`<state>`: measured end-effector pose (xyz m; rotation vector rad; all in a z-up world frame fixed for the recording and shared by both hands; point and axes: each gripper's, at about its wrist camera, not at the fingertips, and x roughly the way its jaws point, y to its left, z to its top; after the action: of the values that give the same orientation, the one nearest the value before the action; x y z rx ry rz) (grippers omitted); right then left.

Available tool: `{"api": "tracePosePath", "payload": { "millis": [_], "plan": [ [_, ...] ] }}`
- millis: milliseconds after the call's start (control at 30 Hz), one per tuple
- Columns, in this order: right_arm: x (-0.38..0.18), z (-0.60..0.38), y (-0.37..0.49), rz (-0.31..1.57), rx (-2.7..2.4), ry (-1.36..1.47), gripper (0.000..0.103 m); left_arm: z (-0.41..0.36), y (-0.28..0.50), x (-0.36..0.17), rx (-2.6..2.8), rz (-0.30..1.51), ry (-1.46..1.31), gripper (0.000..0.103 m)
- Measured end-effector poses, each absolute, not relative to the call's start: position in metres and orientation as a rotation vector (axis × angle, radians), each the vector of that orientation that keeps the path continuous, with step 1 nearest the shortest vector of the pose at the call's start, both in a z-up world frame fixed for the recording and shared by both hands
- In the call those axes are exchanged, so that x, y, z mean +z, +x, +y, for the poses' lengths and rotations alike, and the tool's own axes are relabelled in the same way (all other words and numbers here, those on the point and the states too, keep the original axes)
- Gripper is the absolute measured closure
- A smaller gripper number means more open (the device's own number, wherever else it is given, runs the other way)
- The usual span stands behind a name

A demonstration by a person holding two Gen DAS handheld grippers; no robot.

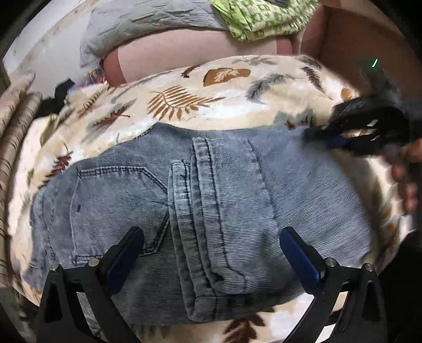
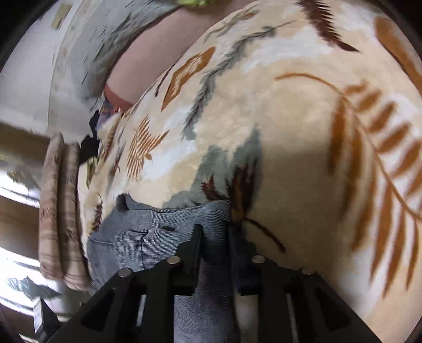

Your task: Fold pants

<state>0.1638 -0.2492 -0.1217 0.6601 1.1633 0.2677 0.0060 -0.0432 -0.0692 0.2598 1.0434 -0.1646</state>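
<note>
Faded grey-blue pants (image 1: 224, 190) lie folded on a cream blanket (image 1: 184, 87) with a leaf print, one back pocket showing at the left. My left gripper (image 1: 212, 232) hovers over their near part, open wide, with the fabric below its fingers and nothing between the pads. My right gripper (image 1: 320, 133) is at the pants' far right corner, blurred in the left wrist view. In the right wrist view the right gripper (image 2: 215, 228) is shut on a bunched edge of the pants (image 2: 147, 232), with cloth running down between its fingers.
A green patterned cloth (image 1: 263, 18), a grey quilt (image 1: 132, 23) and a pink sheet (image 1: 197, 52) lie beyond the blanket. A brown box (image 1: 356, 34) stands at the far right. Striped beige fabric (image 1: 15, 118) edges the left. A hand (image 1: 406, 171) holds the right gripper.
</note>
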Motion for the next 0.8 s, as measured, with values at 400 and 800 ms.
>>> {"api": "tracePosePath", "payload": {
  "millis": [400, 800],
  "plan": [
    [-0.133, -0.238, 0.071, 1.194, 0.395, 0.788, 0.065, -0.015, 0.014, -0.051, -0.151, 1.049, 0.074, 0.0],
    [-0.113, -0.235, 0.065, 1.269, 0.414, 0.654, 0.042, -0.018, 0.004, -0.066, -0.162, 1.107, 0.118, 0.0]
  ]
}}
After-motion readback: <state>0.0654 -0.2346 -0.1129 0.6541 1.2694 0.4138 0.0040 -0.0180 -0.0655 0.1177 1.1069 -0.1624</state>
